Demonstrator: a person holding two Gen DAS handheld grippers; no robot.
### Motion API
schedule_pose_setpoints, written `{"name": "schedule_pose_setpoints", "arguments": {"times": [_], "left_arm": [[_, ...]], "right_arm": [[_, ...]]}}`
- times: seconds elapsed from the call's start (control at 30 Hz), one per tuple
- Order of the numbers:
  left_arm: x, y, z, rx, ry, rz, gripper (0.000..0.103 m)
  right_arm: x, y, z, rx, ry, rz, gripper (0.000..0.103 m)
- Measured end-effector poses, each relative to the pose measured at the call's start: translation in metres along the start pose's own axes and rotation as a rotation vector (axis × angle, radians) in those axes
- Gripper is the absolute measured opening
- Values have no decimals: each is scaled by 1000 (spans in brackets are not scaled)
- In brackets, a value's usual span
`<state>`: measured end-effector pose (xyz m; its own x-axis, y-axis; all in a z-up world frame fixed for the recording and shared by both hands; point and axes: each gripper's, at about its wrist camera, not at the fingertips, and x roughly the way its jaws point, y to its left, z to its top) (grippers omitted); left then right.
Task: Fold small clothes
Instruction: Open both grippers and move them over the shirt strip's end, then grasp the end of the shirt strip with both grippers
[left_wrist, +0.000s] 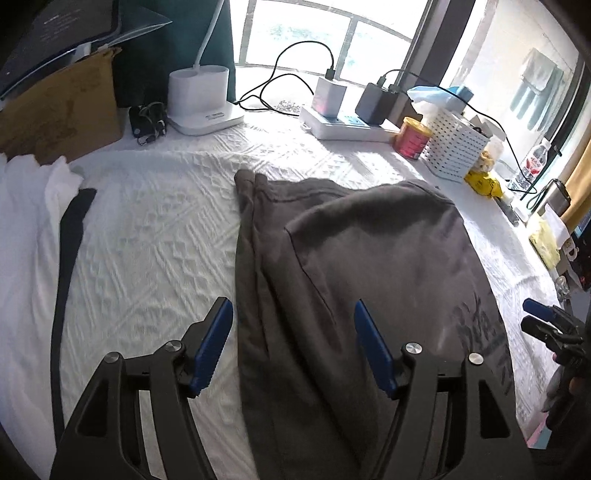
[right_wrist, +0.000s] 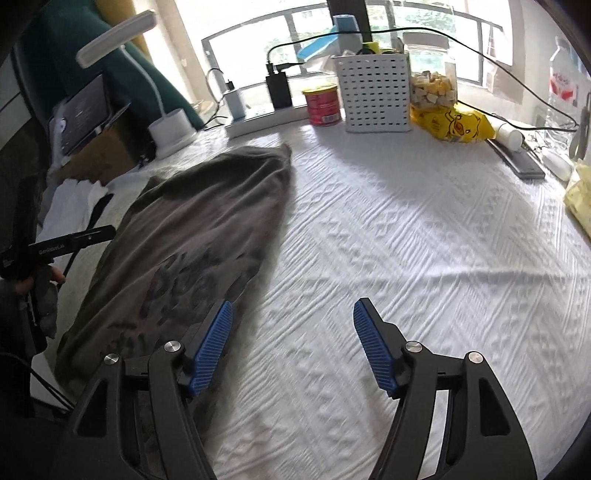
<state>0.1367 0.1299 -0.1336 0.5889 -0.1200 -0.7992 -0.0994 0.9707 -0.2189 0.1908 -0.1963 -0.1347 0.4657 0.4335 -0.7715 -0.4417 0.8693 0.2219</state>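
A grey-brown T-shirt (left_wrist: 369, 258) with a dark print lies folded lengthwise on the white textured tablecloth (left_wrist: 155, 240). My left gripper (left_wrist: 292, 302) hovers open above its near left part, with the shirt's left edge below the gap and neither pad pressing on it. In the right wrist view the same shirt (right_wrist: 192, 229) lies to the left. My right gripper (right_wrist: 294, 303) is open over bare tablecloth, its left finger just over the shirt's right edge. The right gripper's blue-padded fingers (left_wrist: 535, 308) show at the far right of the left wrist view.
White clothes (left_wrist: 29, 221) and a black strip (left_wrist: 70, 240) lie at the left. Along the back stand a cardboard box (left_wrist: 62, 114), lamp base (left_wrist: 201, 99), power strip (left_wrist: 340, 125), red can (left_wrist: 410, 138), white basket (left_wrist: 456, 147), snack jar (right_wrist: 432, 81) and yellow bag (right_wrist: 454, 123).
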Motion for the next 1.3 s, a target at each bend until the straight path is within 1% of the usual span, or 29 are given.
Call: {"name": "schedule_pose_setpoints", "arguments": {"times": [0.13, 0.23, 0.3, 0.37, 0.5, 0.6, 0.73, 0.93, 1.07, 1.23, 1.3], "left_arm": [[11, 2, 12, 7, -5, -24, 68], [26, 6, 20, 0, 16, -40, 70], [33, 6, 22, 0, 29, -40, 75], [37, 5, 24, 5, 19, -45, 82], [43, 0, 28, 36, 24, -41, 89], [47, -6, 31, 66, 34, -20, 89], [51, -9, 34, 71, 36, -44, 89], [59, -18, 41, 93, 38, -73, 89], [64, -25, 45, 112, 41, -70, 89], [67, -37, 45, 140, 48, -127, 89], [67, -43, 43, 158, 41, -137, 89]], "right_arm": [[12, -8, 12, 10, 3, -12, 72], [21, -10, 21, 7, 4, -8, 72], [28, -10, 29, 0, 1, 1, 72], [36, -9, 35, -6, 3, 11, 72], [53, -5, 51, -29, 8, 27, 72], [63, -1, 62, -49, 8, 35, 72], [75, 2, 74, -63, 8, 41, 72], [91, -1, 80, -59, 19, 40, 72], [95, -1, 82, -63, 13, 43, 72], [101, 6, 88, -87, 4, 49, 72], [103, 12, 91, -104, 7, 63, 72]]}}
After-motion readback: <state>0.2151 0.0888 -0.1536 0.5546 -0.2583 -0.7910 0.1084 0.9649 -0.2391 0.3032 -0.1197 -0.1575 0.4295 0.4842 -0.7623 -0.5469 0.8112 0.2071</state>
